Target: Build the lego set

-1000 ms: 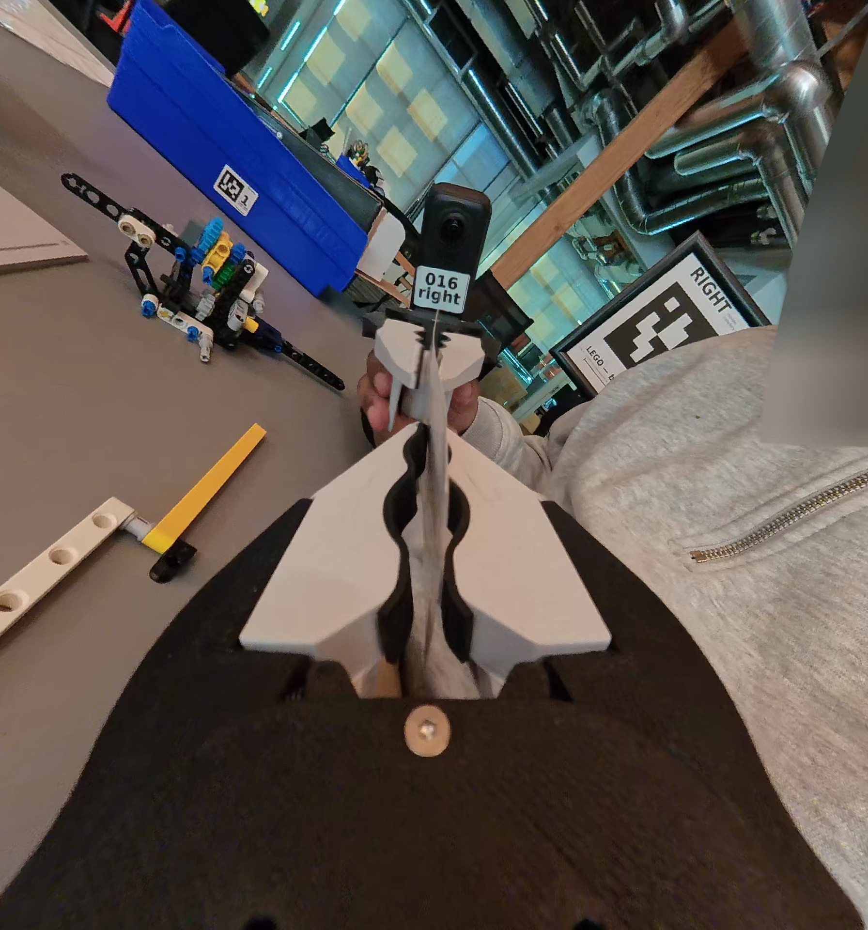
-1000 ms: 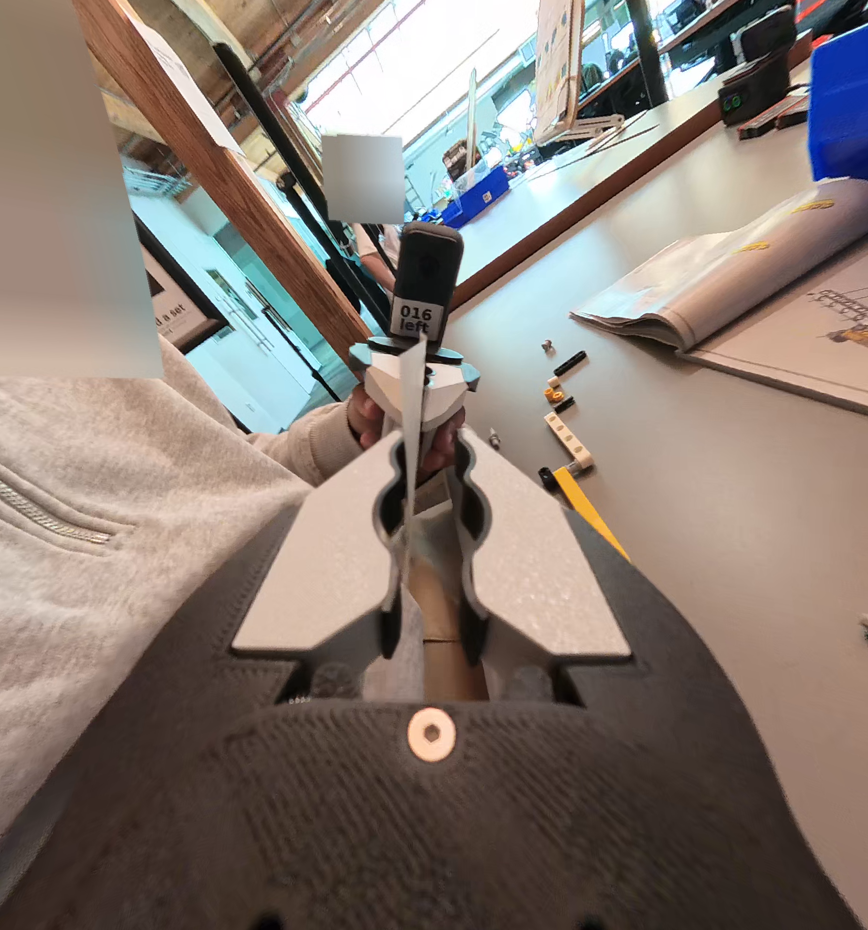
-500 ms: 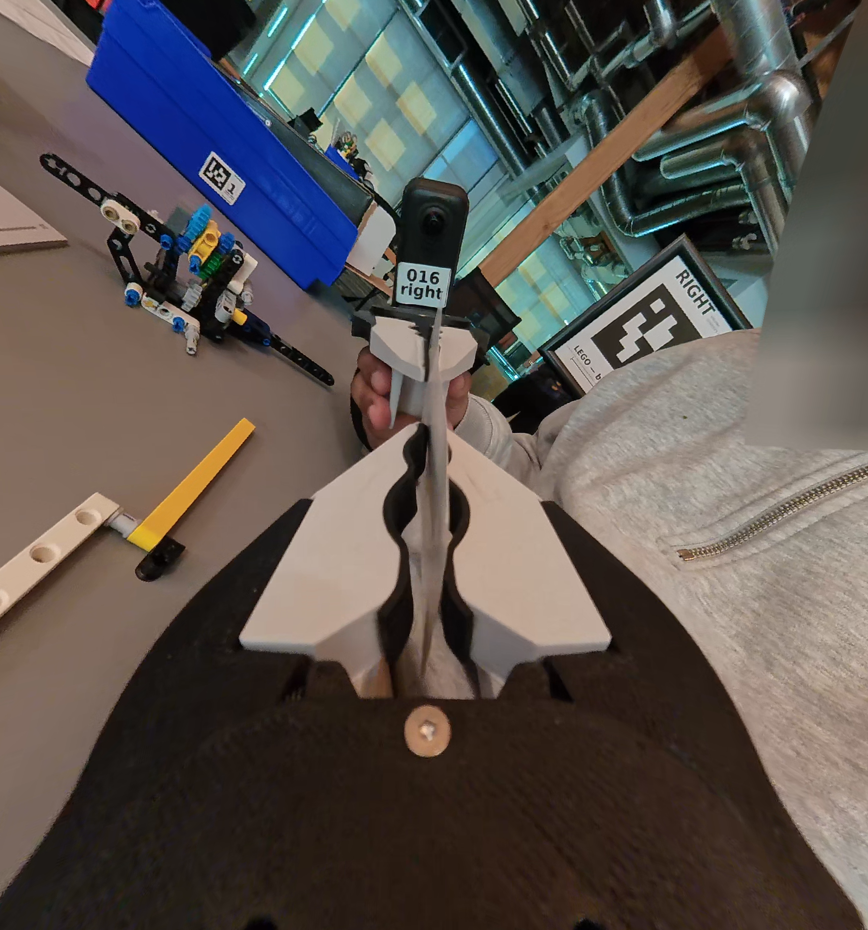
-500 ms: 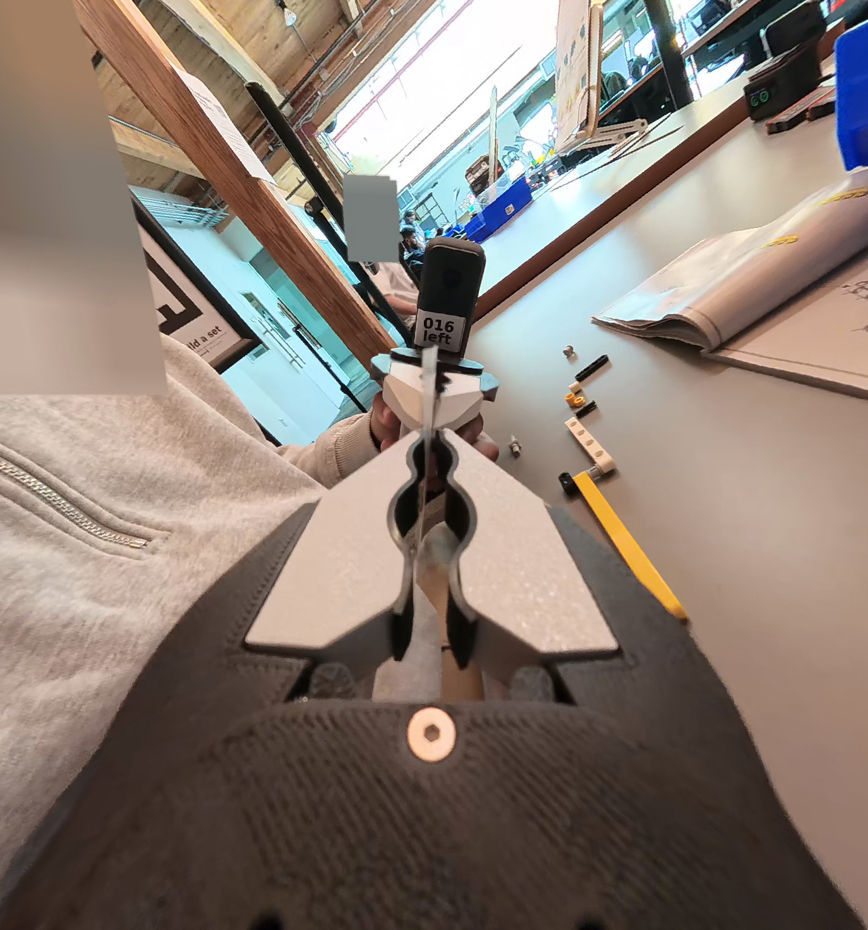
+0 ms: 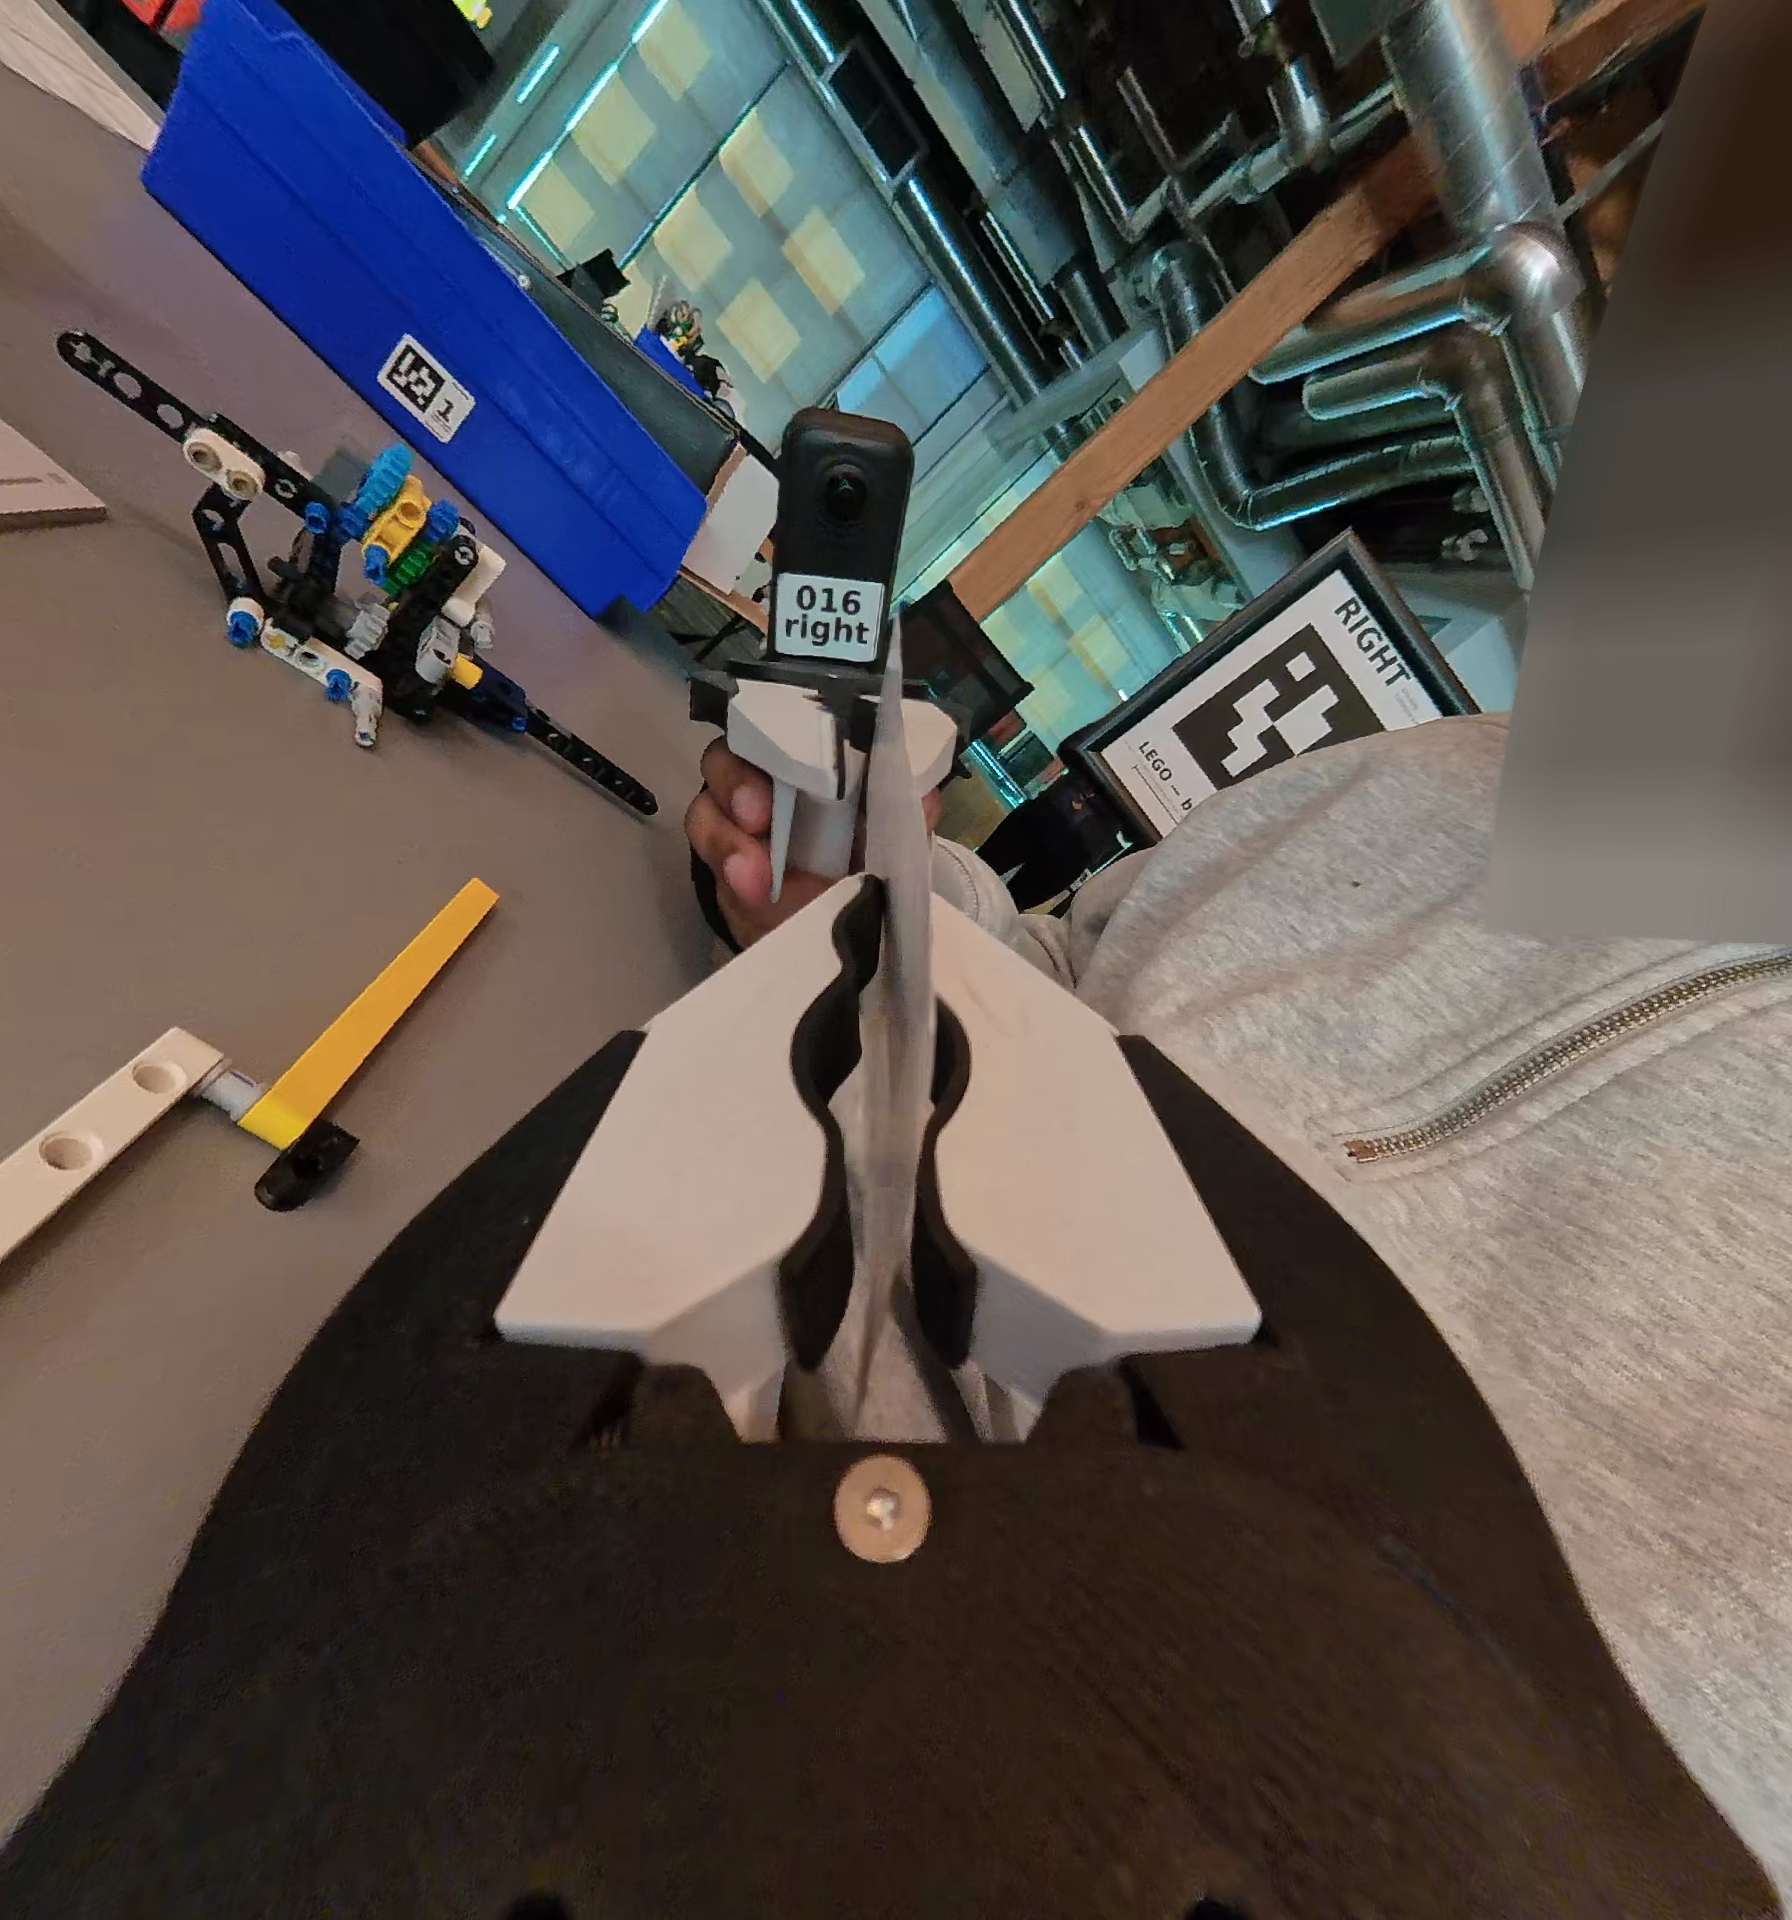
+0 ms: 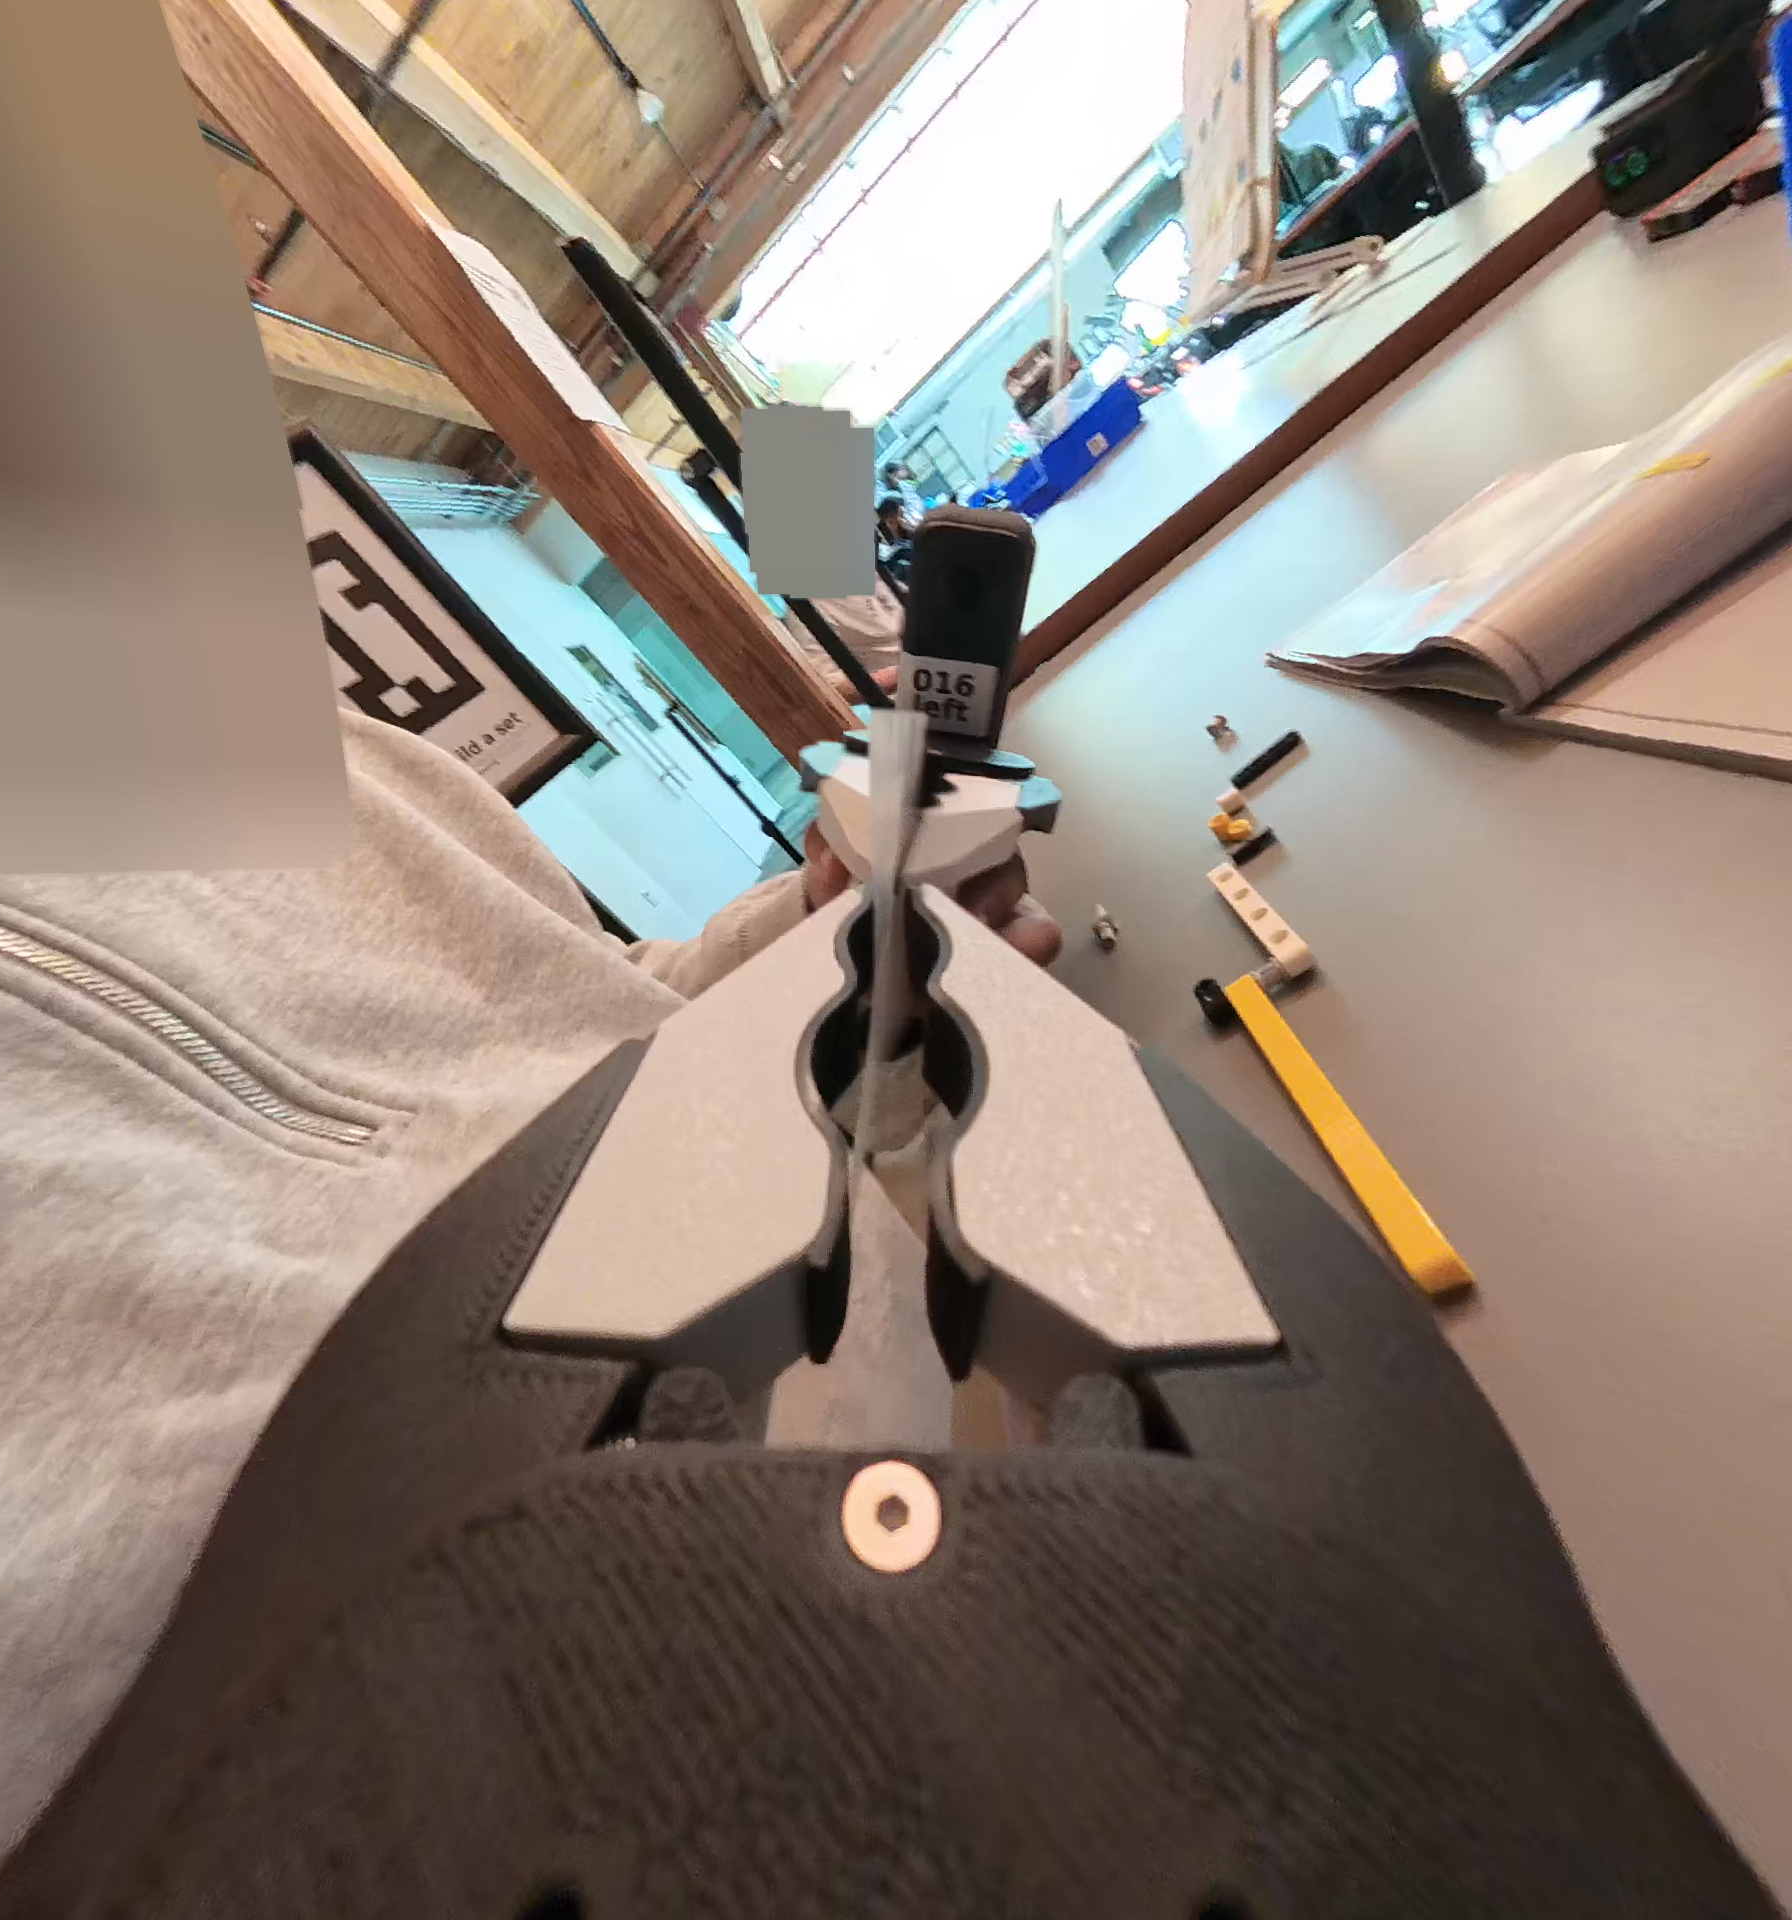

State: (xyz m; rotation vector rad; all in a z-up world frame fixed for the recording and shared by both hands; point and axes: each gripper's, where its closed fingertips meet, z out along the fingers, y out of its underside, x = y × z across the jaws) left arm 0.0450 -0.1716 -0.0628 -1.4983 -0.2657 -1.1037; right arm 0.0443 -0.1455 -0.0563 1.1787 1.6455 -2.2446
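My left gripper [image 5: 887, 883] and my right gripper [image 6: 887, 894] face each other above the table edge, in front of a person in a grey zip top. Both are shut on the same thin grey sheet [image 5: 897, 1039], seen edge-on, which runs from one gripper to the other and also shows in the right wrist view [image 6: 897, 769]. The right gripper shows farther off in the left wrist view [image 5: 830, 748], and the left one in the right wrist view [image 6: 923, 821]. A partly built lego assembly [image 5: 372, 592] with black beams and blue, yellow and green parts lies on the grey table.
A yellow beam [image 5: 372, 1023] joined to a white holed beam [image 5: 50, 1148] lies on the table, also seen in the right wrist view [image 6: 1339, 1132]. Small loose parts [image 6: 1240, 821] lie beyond it. An open instruction booklet [image 6: 1598, 582] and a blue bin [image 5: 424, 312] stand farther back. Left and right tips are no more than a few centimetres apart.
Both grippers have stayed shut on the sheet, facing each other. They have shifted and tilted slightly, so more of the yellow beam now shows in the right wrist view.
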